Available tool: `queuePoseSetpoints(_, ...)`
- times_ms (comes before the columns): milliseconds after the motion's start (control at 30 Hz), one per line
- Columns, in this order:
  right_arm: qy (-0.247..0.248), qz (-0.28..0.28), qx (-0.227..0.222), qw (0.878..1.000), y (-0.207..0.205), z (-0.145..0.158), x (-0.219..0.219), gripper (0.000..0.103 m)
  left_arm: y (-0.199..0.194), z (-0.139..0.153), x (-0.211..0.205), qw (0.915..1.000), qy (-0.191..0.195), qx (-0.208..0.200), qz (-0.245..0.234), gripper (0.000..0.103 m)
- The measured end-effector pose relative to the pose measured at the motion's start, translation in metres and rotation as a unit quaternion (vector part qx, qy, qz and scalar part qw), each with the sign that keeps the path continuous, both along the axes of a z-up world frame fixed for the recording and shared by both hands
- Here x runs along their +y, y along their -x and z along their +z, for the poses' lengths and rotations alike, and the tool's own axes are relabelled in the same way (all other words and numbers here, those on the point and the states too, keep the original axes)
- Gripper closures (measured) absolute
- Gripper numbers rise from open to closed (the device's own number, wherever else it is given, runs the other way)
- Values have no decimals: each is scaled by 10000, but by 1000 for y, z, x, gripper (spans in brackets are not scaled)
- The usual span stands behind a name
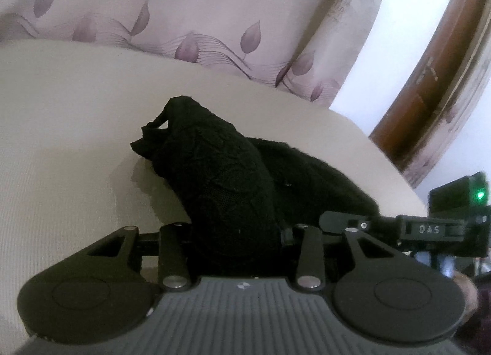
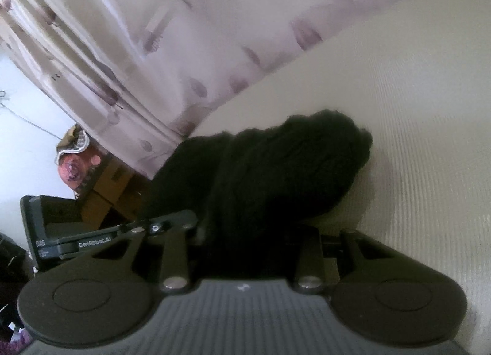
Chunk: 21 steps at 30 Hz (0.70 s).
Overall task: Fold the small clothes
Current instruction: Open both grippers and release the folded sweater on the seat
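Cream ribbed-fabric table (image 1: 61, 128) fills most of both wrist views; surface finely textured, bare at the near left in the left view.

Behind it, a pale curtain printed with mauve leaves (image 1: 190, 17) hangs along the far edge. Brown wooden door frame (image 1: 442, 57) at the far right of the left view; a cardboard box (image 2: 107, 189) with a rose-patterned cloth above it at the left of the right view.

Small black lace garment (image 1: 221, 177) bunched up, raised off the table at its near end, its far tip drooping toward the surface and throwing a shadow beneath. It spans between both grippers.

Left gripper (image 1: 236, 232): garment bunched between the fingers, jaws part-way apart and clamped on the cloth (fingertips themselves buried in black fabric).

Right gripper (image 2: 254, 241): likewise closed on a thick wad of the same garment (image 2: 276, 171), pads hidden by it.

Each camera catches the other gripper's black body at the frame edge, just beside its own; green indicator light (image 1: 479, 194) glowing on the right one.
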State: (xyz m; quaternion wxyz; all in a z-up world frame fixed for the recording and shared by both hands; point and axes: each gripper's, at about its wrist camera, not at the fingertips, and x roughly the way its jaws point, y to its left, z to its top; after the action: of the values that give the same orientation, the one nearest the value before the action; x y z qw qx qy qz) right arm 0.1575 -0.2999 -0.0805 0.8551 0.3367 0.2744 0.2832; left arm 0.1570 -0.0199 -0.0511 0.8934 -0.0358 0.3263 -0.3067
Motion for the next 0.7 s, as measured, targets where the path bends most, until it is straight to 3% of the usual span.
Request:
queuePoseSetpoints(33, 99, -37, -8, 9999, 2, -2, 4, 67, 2, -3, 0, 10000, -21, -62, 41, 53)
queuePoseSetpoints(100, 334, -160, -37, 9993, 8, -2, 8, 61, 8, -7, 0, 9993, -94, -244, 271, 35)
queuePoseSetpoints(133, 396, -242, -43, 9989, 11, -3, 9, 57, 13, -8, 1, 9981, -175, -368, 462, 15)
queuePoseSetpoints(167, 507, -360, -58, 9980, 15, -3, 10, 45, 18, -8, 2, 9965, -202, -513, 629, 0)
queuePoseSetpoints(200, 684, -527, -129, 9962, 21, 0, 11, 36, 26, -7, 5, 9942, -168, -710, 789, 1)
queuePoseSetpoints(267, 967, -895, -460, 9902, 40, 6, 13, 32, 39, -2, 8, 9901, -144, -1004, 968, 0)
queuePoseSetpoints(400, 1681, -1585, -1316, 9640, 95, 24, 24, 8, 65, 11, 8, 9793, -314, -1447, 1379, 0)
queuePoseSetpoints(533, 2047, -2029, -1793, 9406, 138, 34, 35, 4, 88, 24, -9, 9633, -827, -1759, 1851, 0)
queuePoseSetpoints(633, 1936, -2133, -1875, 9391, 156, 38, 36, 4, 106, 34, -18, 9527, -1033, -2156, 1878, 0)
queuePoseSetpoints(700, 1942, -2185, -1885, 9376, 164, 42, 39, 4, 114, 42, -24, 9521, -1129, -2175, 1830, 0)
